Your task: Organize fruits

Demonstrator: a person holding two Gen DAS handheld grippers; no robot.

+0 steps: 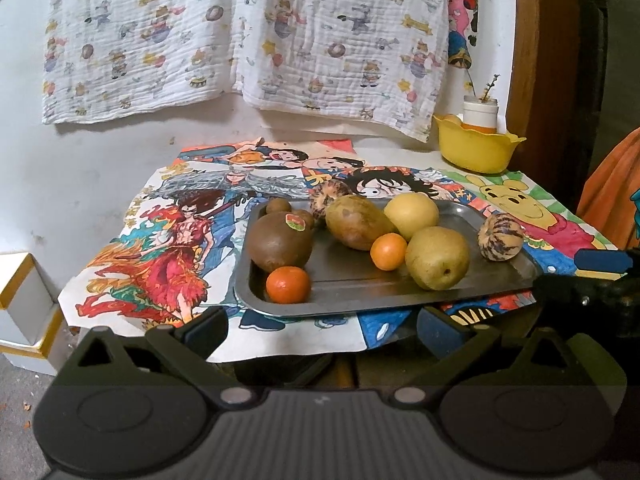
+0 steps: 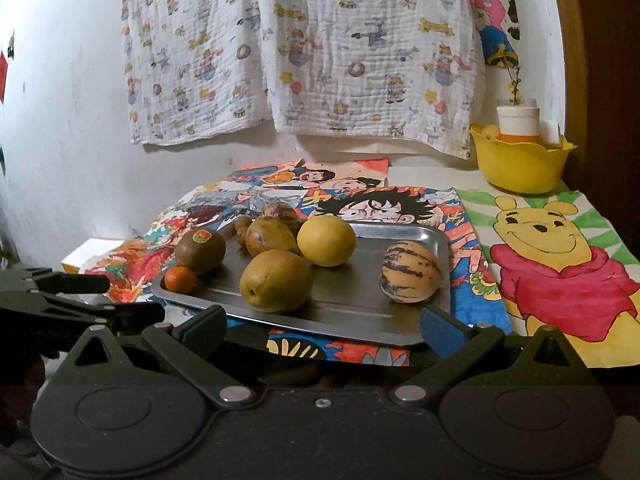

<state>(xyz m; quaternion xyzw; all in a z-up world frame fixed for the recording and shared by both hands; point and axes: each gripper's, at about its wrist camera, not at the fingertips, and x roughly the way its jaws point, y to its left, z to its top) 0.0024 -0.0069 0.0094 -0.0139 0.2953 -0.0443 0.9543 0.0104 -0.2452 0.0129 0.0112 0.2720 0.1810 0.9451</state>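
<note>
A steel tray (image 1: pixel 400 298) (image 2: pixel 404 236) holds several fruits on a cartoon-print table cover. In the left wrist view I see a brown kiwi (image 1: pixel 279 242) with a sticker, two tangerines (image 1: pixel 288 285) (image 1: pixel 388 251), a mango (image 1: pixel 358 222), a yellow pear (image 1: pixel 412 215), a green pear (image 1: pixel 437 258) and a striped melon (image 1: pixel 500 236). My left gripper (image 1: pixel 322 330) is open just before the tray's near edge, empty. My right gripper (image 2: pixel 322 330) is open too, at the tray's front edge, near the green pear (image 2: pixel 276 280) and striped melon (image 2: pixel 412 272).
A yellow bowl (image 1: pixel 476 148) (image 2: pixel 520 164) with a white jar stands at the back right corner. A patterned cloth (image 1: pixel 248 36) hangs on the wall behind. White boxes (image 1: pixel 24 308) sit low at the left. An orange sleeve (image 1: pixel 612 192) is at the right edge.
</note>
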